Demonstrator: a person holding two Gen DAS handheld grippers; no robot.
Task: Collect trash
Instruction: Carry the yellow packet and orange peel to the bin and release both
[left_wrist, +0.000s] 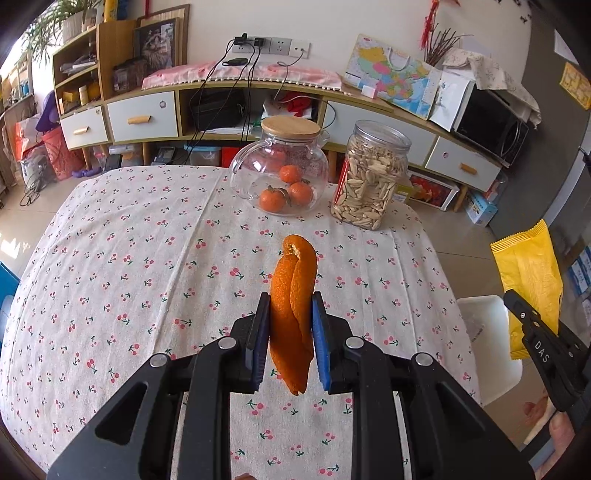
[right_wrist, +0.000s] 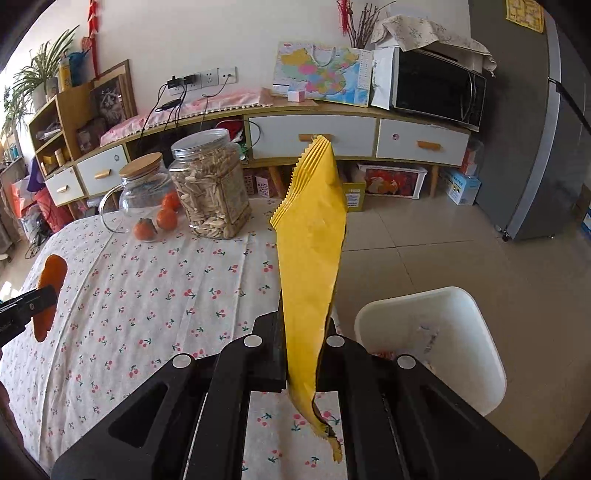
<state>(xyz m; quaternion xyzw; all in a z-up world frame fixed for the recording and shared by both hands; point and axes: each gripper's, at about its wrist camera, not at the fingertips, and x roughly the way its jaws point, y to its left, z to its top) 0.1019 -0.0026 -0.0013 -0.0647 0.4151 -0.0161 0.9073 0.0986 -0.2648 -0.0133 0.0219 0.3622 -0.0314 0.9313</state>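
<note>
Curled orange peel (left_wrist: 293, 314) upright, yellow wrapper (right_wrist: 312, 258) upright, white bin (right_wrist: 443, 332) beside table

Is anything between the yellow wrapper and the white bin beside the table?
Nothing visible. The wrapper, clamped in the right hand-held gripper, hangs over the table edge, and the open bin stands just beyond, with only floor between.

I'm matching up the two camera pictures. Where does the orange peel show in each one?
Left wrist view: the orange peel stands at the centre, clamped in the left claw.
Right wrist view: the peel is at the far left edge, above the tablecloth.
Shared landmark: the jar of seeds at the far side of the table.
</note>
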